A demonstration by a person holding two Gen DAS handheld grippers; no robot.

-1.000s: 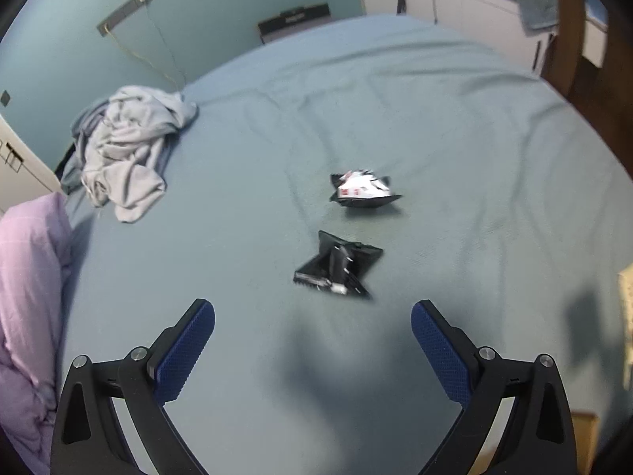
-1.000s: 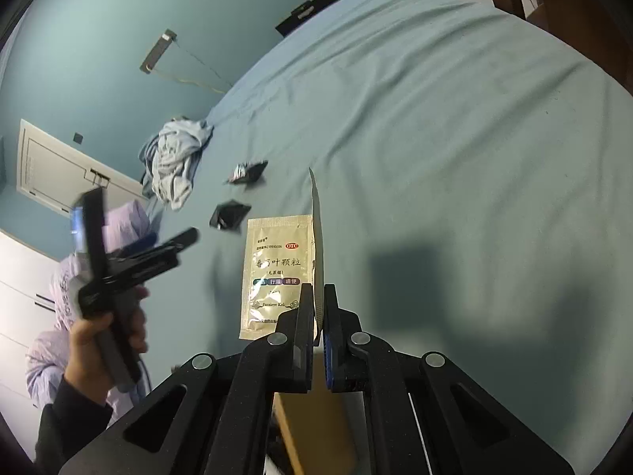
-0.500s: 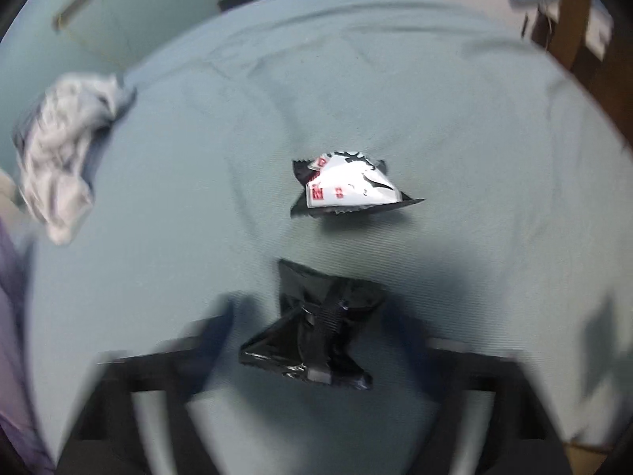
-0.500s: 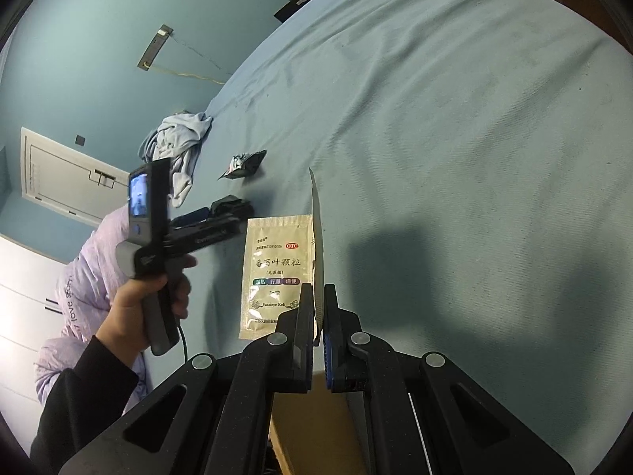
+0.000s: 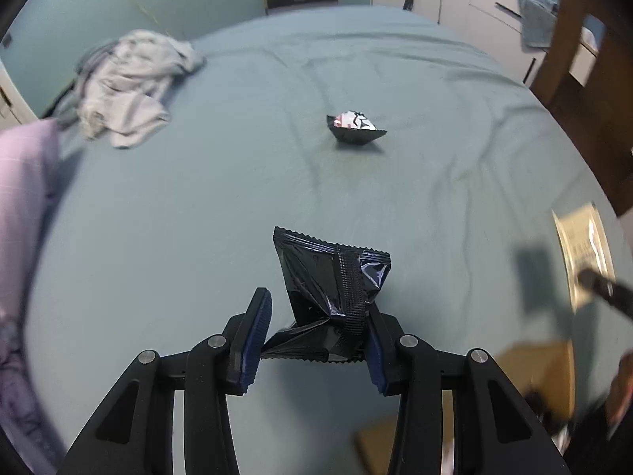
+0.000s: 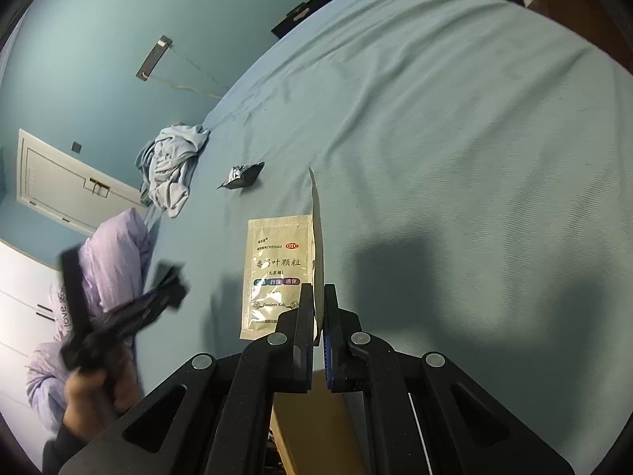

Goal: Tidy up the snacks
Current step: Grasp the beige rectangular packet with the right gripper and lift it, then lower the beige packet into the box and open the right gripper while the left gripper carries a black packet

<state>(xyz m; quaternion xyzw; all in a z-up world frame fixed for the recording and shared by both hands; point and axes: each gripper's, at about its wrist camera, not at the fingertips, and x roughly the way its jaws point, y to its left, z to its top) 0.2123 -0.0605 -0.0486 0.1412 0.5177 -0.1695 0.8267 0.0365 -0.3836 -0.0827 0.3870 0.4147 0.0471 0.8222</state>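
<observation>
Left wrist view: left claw (image 5: pixel 314 330) closing on a black snack packet (image 5: pixel 330 289), pads against its crumpled lower end, packet lifted off the bed (image 5: pixel 237 182). Beyond that packet, well apart, a second black packet with a white face (image 5: pixel 355 126) lying on the sheet. Only in the right wrist view: right claw (image 6: pixel 318 326) pinched together on a thin beige sachet (image 6: pixel 317 245) seen edge-on, just beside a flat beige sachet with printed characters (image 6: pixel 277 273) on the bed; blurred at lower left, a hand (image 6: pixel 99 396) gripping the other tool. Past the white-faced packet, crumpled grey clothing (image 5: pixel 126 87) near the bed's edge, a lilac quilt (image 5: pixel 19 237) beside it. Teal walls, white cupboards behind.
</observation>
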